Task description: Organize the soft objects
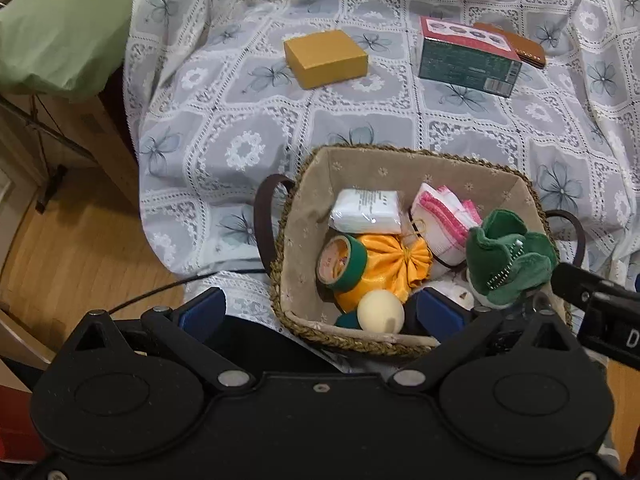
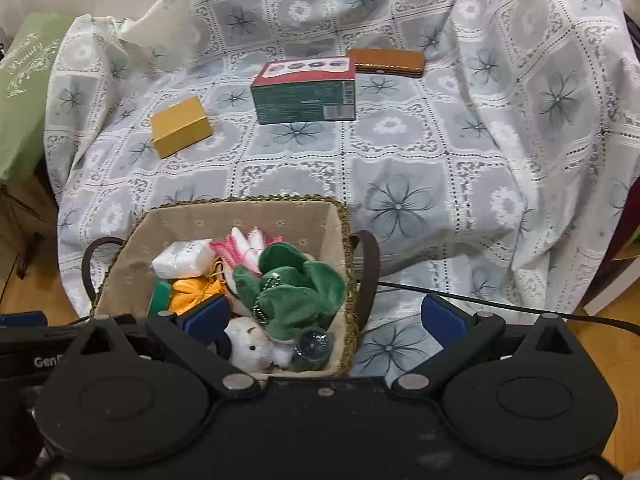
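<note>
A woven basket (image 1: pixel 400 151) with a beige lining stands on the lace-covered seat. Inside lie a white tissue pack (image 1: pixel 366 210), a pink and white cloth (image 1: pixel 444 216), an orange satin pouch (image 1: pixel 390 264), a green tape roll (image 1: pixel 342 262), a cream ball (image 1: pixel 380 312) and a green plush toy (image 1: pixel 508 260). My left gripper (image 1: pixel 320 310) is open, its fingers either side of the basket's near left wall. My right gripper (image 2: pixel 326 316) stands wide open over the basket's (image 2: pixel 240 200) right wall. The green plush (image 2: pixel 296 284), with its white furry face (image 2: pixel 250 344), lies loose beneath it.
Farther back on the lace cloth (image 2: pixel 400 152) sit a yellow box (image 2: pixel 182 126), a green and red carton (image 2: pixel 306 92) and a brown wallet (image 2: pixel 386 62). A green cushion (image 1: pixel 60 28) is at the left. A black cable (image 2: pixel 500 300) runs over the seat's front edge above the wooden floor (image 1: pixel 72 240).
</note>
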{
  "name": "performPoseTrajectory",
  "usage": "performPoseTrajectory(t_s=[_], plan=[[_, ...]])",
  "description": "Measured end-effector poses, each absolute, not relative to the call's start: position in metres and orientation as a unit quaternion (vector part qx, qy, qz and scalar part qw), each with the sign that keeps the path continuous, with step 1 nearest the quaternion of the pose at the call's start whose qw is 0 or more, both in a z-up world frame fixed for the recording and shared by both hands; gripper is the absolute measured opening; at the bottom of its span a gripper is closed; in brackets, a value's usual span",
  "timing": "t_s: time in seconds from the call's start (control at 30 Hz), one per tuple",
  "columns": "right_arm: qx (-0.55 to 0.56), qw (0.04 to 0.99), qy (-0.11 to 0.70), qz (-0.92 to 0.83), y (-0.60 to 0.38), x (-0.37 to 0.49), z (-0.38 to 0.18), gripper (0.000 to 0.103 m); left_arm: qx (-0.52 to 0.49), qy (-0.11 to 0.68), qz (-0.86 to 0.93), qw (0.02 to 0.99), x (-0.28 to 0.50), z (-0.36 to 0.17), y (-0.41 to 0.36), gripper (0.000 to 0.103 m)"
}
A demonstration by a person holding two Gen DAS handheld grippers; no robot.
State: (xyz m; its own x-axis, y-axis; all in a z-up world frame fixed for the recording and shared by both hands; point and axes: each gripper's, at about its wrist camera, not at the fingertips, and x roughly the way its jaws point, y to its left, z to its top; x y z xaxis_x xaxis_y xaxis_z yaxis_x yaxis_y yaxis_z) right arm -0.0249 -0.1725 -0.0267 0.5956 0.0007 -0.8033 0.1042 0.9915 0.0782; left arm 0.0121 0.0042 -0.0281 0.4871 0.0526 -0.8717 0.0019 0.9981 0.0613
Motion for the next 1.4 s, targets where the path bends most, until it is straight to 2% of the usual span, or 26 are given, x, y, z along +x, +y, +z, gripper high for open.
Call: performPoseTrajectory(t_s=[1.4], plan=[[0.060,0.885,0.462,-0.021,-0.1689,-0.0219,-0.0300,0.103,0.023,0.516,0.015,0.856,0.0125,-0.0332,0.0077,0.099]])
